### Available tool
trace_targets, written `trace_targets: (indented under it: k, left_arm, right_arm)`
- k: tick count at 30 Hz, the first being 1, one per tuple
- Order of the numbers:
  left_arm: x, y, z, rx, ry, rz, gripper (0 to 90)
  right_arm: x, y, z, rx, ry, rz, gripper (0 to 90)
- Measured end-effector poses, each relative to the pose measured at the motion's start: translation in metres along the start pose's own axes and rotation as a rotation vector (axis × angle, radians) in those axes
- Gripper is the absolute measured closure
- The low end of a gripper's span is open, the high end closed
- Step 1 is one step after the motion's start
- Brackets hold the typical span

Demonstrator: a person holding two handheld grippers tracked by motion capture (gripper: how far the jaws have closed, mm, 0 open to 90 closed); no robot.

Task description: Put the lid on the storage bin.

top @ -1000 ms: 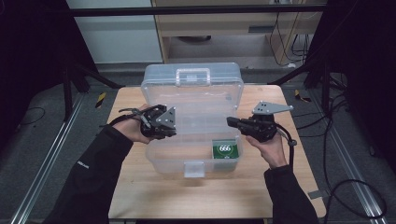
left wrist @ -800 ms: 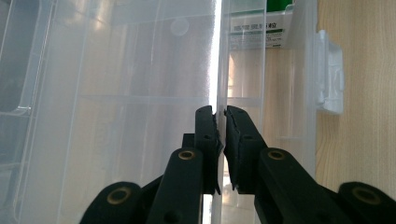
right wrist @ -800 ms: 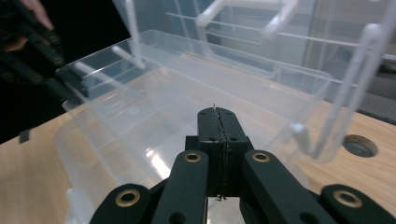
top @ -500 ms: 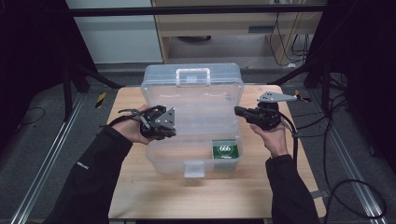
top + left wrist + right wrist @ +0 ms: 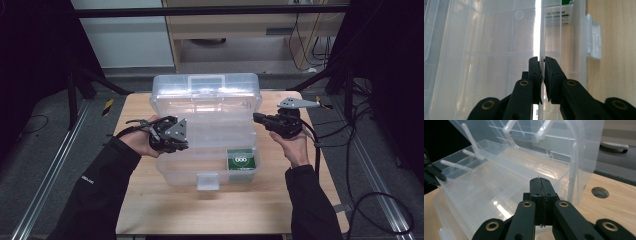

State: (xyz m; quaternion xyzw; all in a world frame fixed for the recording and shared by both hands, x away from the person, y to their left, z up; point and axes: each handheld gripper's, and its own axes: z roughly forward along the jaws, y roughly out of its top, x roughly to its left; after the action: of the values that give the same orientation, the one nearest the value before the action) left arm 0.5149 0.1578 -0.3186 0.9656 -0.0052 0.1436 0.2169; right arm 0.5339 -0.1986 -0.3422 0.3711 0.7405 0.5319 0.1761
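A clear plastic toolbox (image 5: 205, 127) stands on the wooden table (image 5: 150, 205) with its lid (image 5: 205, 95) raised toward the far side. A green card pack (image 5: 241, 160) lies in the box's front right corner. My left gripper (image 5: 184, 144) is at the box's left wall. In the left gripper view, that gripper (image 5: 541, 60) has its jaws pinched on the thin clear wall (image 5: 539, 30). My right gripper (image 5: 256, 118) is at the box's right edge near the lid hinge. In the right gripper view, this gripper (image 5: 541, 180) is shut with nothing held, just short of the wall (image 5: 574, 177).
The box's front latch (image 5: 207, 181) hangs over bare table toward the near edge. A round hole (image 5: 600, 192) is in the tabletop right of the box. Cables (image 5: 320, 150) trail off the table's right side. Dark frame legs and a cabinet stand behind.
The right gripper moved back along the box's right side toward the lid hinge, then stayed there. The left gripper stayed on the left wall.
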Motion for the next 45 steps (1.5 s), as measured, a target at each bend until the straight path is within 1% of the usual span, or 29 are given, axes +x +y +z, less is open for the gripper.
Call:
trace_targets:
  k: [2,3,4,5,6,11,17,19,21,22,25,27,28,29,30,32,35,37,38,39,41,42,43,45]
  left_arm:
    - [0.0,0.0,0.001,-0.006,-0.006,0.004,83.1]
    - [0.002,0.0,0.001,-0.017,0.008,0.028,83.1]
    - [-0.001,-0.001,0.001,-0.003,-0.008,-0.004,83.1]
    - [-0.001,0.0,0.001,-0.003,-0.009,-0.003,83.1]
    - [0.002,0.001,0.002,-0.017,0.005,0.036,83.1]
    - [0.0,0.0,0.003,-0.011,-0.005,0.041,83.1]
    - [-0.005,-0.002,0.006,-0.018,-0.016,0.051,82.9]
    - [-0.007,-0.003,0.007,-0.02,-0.014,0.053,82.6]
    - [-0.008,-0.003,0.007,-0.017,-0.009,0.053,82.3]
    - [-0.008,-0.004,0.007,-0.015,-0.008,0.053,81.7]
    - [-0.009,-0.005,0.007,-0.008,0.001,0.051,79.3]
    - [-0.007,-0.007,0.006,-0.02,-0.003,0.034,76.6]
    - [-0.007,-0.007,0.006,-0.02,-0.003,0.034,75.1]
    - [-0.007,-0.009,0.005,-0.037,-0.007,0.004,73.3]
    - [-0.007,-0.009,0.004,-0.044,-0.009,-0.004,72.1]
    - [-0.007,-0.009,0.003,-0.076,-0.013,-0.03,69.3]
    - [-0.009,-0.008,0.001,-0.105,-0.028,-0.08,60.7]
    - [-0.01,-0.008,0.0,-0.133,-0.036,-0.097,58.3]
    - [-0.011,-0.008,0.0,-0.147,-0.034,-0.112,56.3]
    - [-0.012,-0.008,0.001,-0.174,-0.037,-0.134,54.5]
    - [-0.013,-0.008,0.001,-0.203,-0.031,-0.156,52.7]
    - [-0.013,-0.008,0.001,-0.203,-0.031,-0.156,51.6]
    - [-0.014,-0.007,0.002,-0.224,-0.034,-0.179,51.6]
    - [-0.016,-0.006,0.002,-0.245,-0.031,-0.197,50.6]
  right_arm:
    - [0.0,0.0,-0.001,0.002,-0.001,-0.001,90.0]
    - [-0.001,-0.001,-0.001,0.004,0.002,0.003,90.0]
    - [-0.001,-0.001,-0.001,0.001,0.002,0.007,90.0]
    - [-0.001,-0.002,-0.001,0.002,0.003,0.007,90.0]
    - [-0.001,-0.002,-0.001,0.005,0.003,0.006,90.0]
    - [-0.002,-0.001,-0.002,0.004,0.007,0.014,90.0]
    - [-0.002,-0.002,-0.006,0.004,-0.004,0.007,90.0]
    - [-0.002,-0.003,-0.007,0.009,0.017,0.016,90.0]
    - [-0.001,-0.005,-0.008,0.007,0.02,0.011,90.0]
    - [-0.001,-0.006,-0.008,0.003,0.027,0.023,90.0]
    - [-0.003,-0.009,-0.01,0.002,0.04,0.03,90.0]
    - [-0.003,-0.01,-0.011,0.013,0.035,0.024,89.9]
    - [-0.003,-0.01,-0.011,0.013,0.035,0.024,89.9]
    - [-0.002,-0.012,-0.013,0.016,0.038,0.025,89.8]
    - [-0.001,-0.013,-0.013,0.017,0.04,0.024,89.7]
    - [0.0,-0.014,-0.014,0.024,0.039,0.017,89.4]
    - [0.0,-0.016,-0.014,0.023,0.044,0.016,88.6]
    - [0.001,-0.017,-0.015,0.022,0.047,0.018,87.5]
    - [0.001,-0.018,-0.015,0.023,0.049,0.015,87.1]
    - [0.001,-0.019,-0.015,0.024,0.049,0.016,86.8]
    - [0.002,-0.02,-0.016,0.026,0.052,0.014,86.7]
    - [0.003,-0.02,-0.016,0.029,0.05,0.012,86.7]
    - [0.003,-0.021,-0.016,0.03,0.052,0.009,86.5]
    - [0.003,-0.022,-0.017,0.031,0.056,0.01,86.5]
